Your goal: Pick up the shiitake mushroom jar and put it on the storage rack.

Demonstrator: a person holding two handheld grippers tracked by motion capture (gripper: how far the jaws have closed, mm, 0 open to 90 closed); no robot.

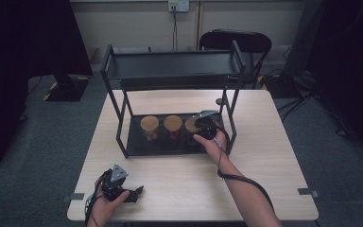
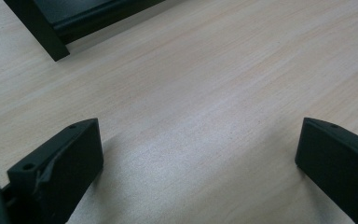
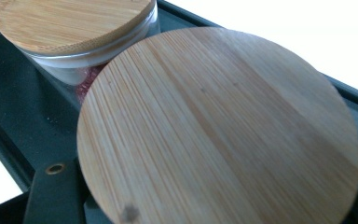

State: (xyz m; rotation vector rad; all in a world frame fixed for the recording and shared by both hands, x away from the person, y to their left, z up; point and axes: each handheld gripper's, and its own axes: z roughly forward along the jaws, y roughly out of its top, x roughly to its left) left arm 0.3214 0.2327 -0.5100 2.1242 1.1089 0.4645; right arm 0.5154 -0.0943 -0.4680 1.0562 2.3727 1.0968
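right gripper (image 1: 203, 126): clenched on the right jar (image 1: 192, 126), its wooden lid (image 3: 219, 130) right under it | jar: bottom shelf (image 1: 134, 142), neighbour jar (image 3: 74, 28) just beside | left gripper (image 2: 198, 154): released, table (image 2: 214, 84) beneath

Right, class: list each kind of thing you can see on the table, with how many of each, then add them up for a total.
Jars with wooden lids: 3
Black two-level rack: 1
Grippers, left and right: 2
Total: 6
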